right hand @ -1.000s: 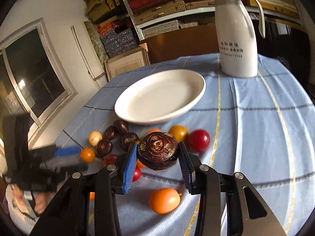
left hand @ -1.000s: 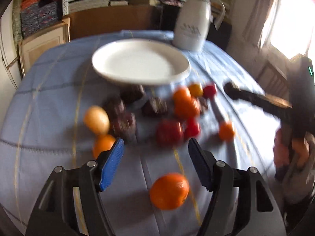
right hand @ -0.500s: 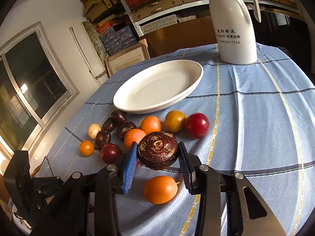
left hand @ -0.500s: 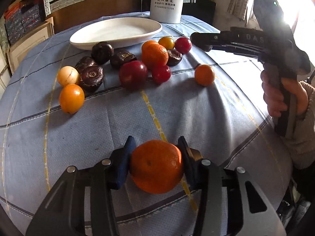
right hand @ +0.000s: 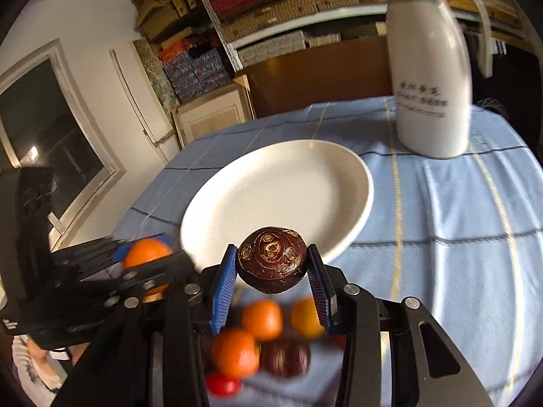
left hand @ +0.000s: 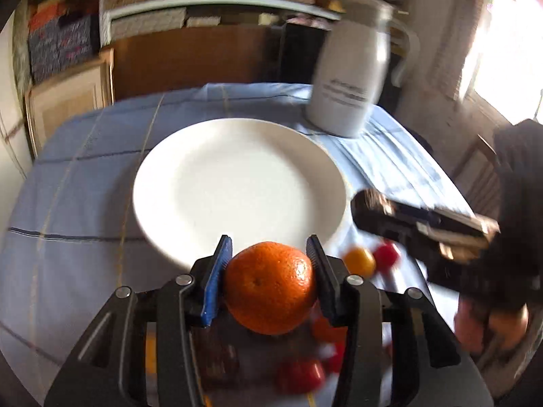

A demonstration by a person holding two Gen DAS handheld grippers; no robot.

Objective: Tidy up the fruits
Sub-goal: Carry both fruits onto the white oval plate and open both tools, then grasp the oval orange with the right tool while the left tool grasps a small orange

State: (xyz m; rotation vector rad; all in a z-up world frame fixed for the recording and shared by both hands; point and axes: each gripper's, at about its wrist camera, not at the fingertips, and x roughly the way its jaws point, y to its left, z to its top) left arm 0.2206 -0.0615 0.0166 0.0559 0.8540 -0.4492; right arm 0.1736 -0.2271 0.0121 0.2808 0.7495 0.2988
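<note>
Left tool (left hand: pixel 269 254) clamped on orange (left hand: pixel 269 286); right tool (right hand: pixel 271 264) clamped on dark round fruit (right hand: pixel 272 258). White plate (left hand: pixel 190 156) empty, dead ahead at 12 o'clock of both; left tool looks nearer rim. Loose fruit (right hand: pixel 261 318) on bench (right hand: pixel 458 237) below.

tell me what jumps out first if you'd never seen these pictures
Each gripper is clamped on a fruit in front of the bare white plate: the left gripper on an orange, the right gripper on a dark purple fruit. A tall white jug stands on the blue tablecloth behind the plate, and loose fruits lie blurred beneath the grippers.
</note>
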